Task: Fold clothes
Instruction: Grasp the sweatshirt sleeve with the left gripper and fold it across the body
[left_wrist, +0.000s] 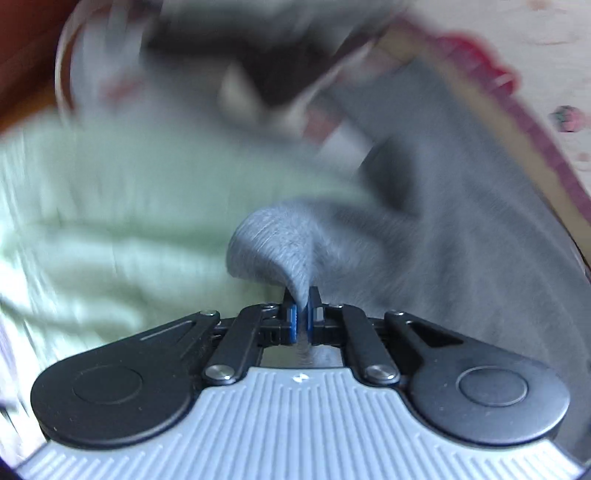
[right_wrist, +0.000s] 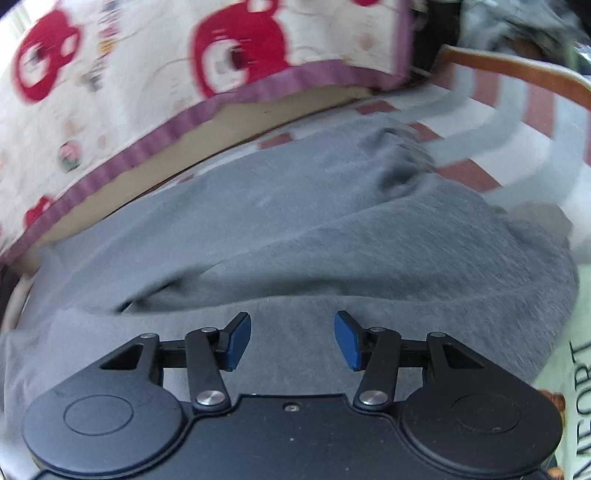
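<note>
Nearest in the left wrist view, the left gripper (left_wrist: 303, 308) is clenched on a pinched fold of the grey fleecy knit garment (left_wrist: 461, 236), its two blue pads pressed together with the cloth rising between them in a soft ridged peak. Only this view shows that grip. It also shows far more of the pale green ribbed cloth (left_wrist: 110, 206), which lies crumpled to the left of the grey one and touches it; the rest there is badly blurred.

In the right wrist view, the right gripper (right_wrist: 293, 339) stands released, its two blue pads well apart over the grey garment, with nothing between them. The garment spreads across the middle of this view in broad, soft folds, matte and slightly fuzzy. At the right edge a strip of the pale green cloth (right_wrist: 580, 373) bears dark printed letters, seen only here.

Farther off, the grey garment lies on a white, grey and brick-red checked sheet (right_wrist: 480, 122). Beyond it sits a cream padded cushion printed with red bears and edged in purple stripes (right_wrist: 147, 74); two large bears show whole, and part of a third lower left. One curved brown wooden rail (right_wrist: 517, 70) crosses the top right.
</note>
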